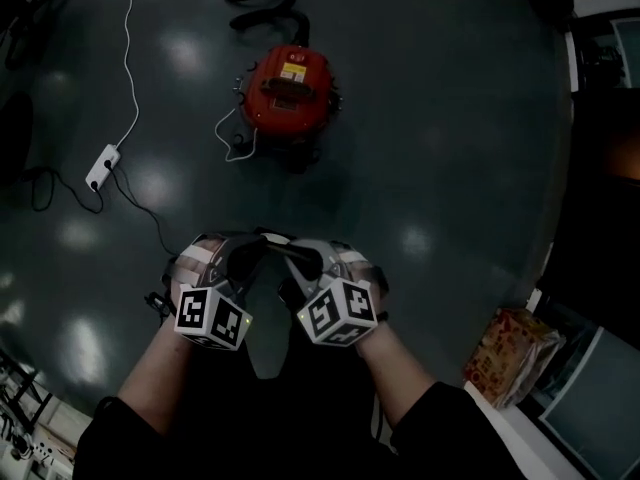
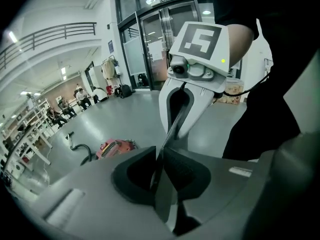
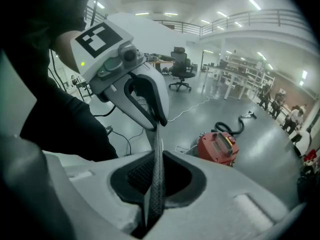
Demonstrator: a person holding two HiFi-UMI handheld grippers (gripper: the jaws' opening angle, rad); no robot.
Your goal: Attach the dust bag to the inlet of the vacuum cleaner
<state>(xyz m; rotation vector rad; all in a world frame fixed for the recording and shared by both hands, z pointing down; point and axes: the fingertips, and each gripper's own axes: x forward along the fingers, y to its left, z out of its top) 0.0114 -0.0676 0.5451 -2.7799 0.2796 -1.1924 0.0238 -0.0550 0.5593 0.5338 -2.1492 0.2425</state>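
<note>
Dark shiny floor (image 1: 450,118) lies below, and the red vacuum (image 1: 288,90) stands on it, well ahead of both grippers. Left gripper (image 2: 161,166) is clenched on the edge of the thin bag (image 2: 167,199). Right gripper (image 3: 155,184) clamps the same bag. Both are held side by side, tips nearly meeting, tilted down and forward, with the bag hanging between the forearms.
</note>
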